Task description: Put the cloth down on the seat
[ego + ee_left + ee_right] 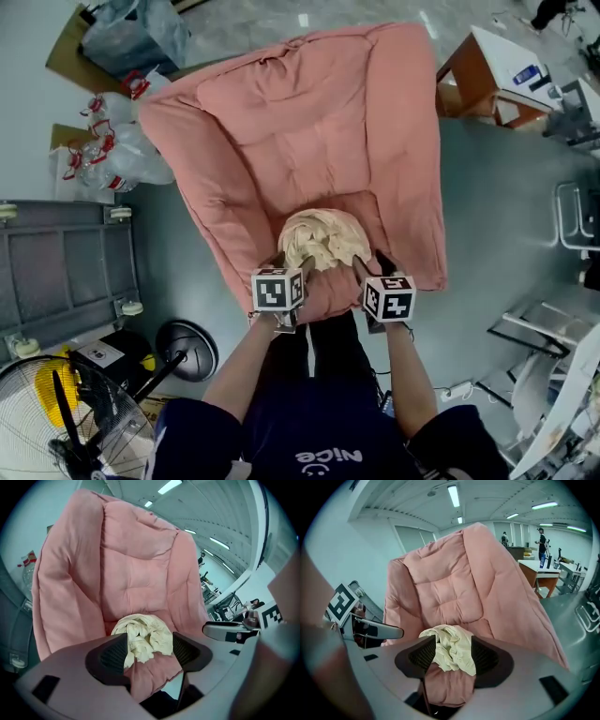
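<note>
Your cream-coloured cloth [323, 239] is one crumpled bundle, soft and full of rounded folds and creases, pale yellow-white against the pink around it. It lies on the seat cushion of the pink padded armchair [309, 122], in the middle of the seat at the foot of the quilted backrest and short of the front edge, with the chair's two thick padded arms rising on either side. Your left tool [150, 654] has its two dark ribbed pads spread wide apart; the cloth shows in the gap between them, but it lies beyond on the seat and neither pad presses on it. Your right tool [449, 657] stands the same way, jaws wide with nothing clamped, and the bundle shows through the gap. From the head view both tools hang over the front of the seat, just beside the near edge of the cloth, the left one at its left and the right one at its right. The only readable writing is the word "Nice" [330, 457] in pale letters on your dark navy shirt, upside down at the bottom of the head view. The red-and-white labels on the clear plastic bags [117, 155] left of the chair are too small to read. You have one cloth, one armchair and two tools, and one black standing fan [66, 422] with a yellow centre at the lower left.
</note>
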The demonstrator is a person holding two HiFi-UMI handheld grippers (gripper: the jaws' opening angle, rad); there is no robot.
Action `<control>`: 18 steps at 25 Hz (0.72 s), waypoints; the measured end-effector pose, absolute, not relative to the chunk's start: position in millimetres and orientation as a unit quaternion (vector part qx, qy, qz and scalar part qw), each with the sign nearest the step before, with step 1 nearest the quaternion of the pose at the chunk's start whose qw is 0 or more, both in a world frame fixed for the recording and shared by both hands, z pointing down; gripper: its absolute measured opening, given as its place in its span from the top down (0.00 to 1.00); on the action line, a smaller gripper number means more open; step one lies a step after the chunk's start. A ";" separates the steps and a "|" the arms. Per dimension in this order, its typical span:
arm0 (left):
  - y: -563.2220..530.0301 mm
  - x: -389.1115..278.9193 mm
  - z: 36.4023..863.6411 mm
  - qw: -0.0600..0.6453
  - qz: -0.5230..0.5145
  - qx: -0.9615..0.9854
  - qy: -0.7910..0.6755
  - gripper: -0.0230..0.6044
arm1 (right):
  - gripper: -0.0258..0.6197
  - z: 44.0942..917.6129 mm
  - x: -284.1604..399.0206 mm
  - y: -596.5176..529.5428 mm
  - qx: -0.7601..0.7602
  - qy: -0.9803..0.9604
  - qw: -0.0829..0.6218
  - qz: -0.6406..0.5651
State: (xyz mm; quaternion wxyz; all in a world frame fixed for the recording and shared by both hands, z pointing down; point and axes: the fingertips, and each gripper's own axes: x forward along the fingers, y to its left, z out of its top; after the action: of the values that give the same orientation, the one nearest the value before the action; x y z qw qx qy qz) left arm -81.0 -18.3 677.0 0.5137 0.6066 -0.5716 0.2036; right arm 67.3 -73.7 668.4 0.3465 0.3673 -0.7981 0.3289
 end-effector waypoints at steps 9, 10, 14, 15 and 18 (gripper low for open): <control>-5.8 -57.9 584.6 0.442 0.174 0.683 -0.555 0.46 | 0.62 578.2 66.7 -32.0 0.368 -0.829 0.311 0.284; -3.3 -55.2 576.4 0.436 0.171 0.690 -0.551 0.46 | 0.62 570.2 66.9 -27.8 0.370 -0.831 0.307 0.279; 8.9 -52.8 545.8 0.411 0.158 0.713 -0.546 0.46 | 0.62 541.4 66.9 -15.4 0.381 -0.838 0.291 0.259; 12.1 -53.0 537.3 0.407 0.150 0.717 -0.546 0.46 | 0.62 534.1 66.4 -12.9 0.382 -0.841 0.287 0.254; 23.2 -51.8 508.5 0.388 0.125 0.732 -0.545 0.46 | 0.62 508.6 63.5 -6.2 0.380 -0.853 0.275 0.229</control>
State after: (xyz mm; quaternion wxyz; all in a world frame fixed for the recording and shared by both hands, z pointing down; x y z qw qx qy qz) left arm -51.8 23.2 508.5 0.3879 0.7325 -0.5453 0.1249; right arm 63.5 -6.2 508.6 0.2752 0.3797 -0.8531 0.2286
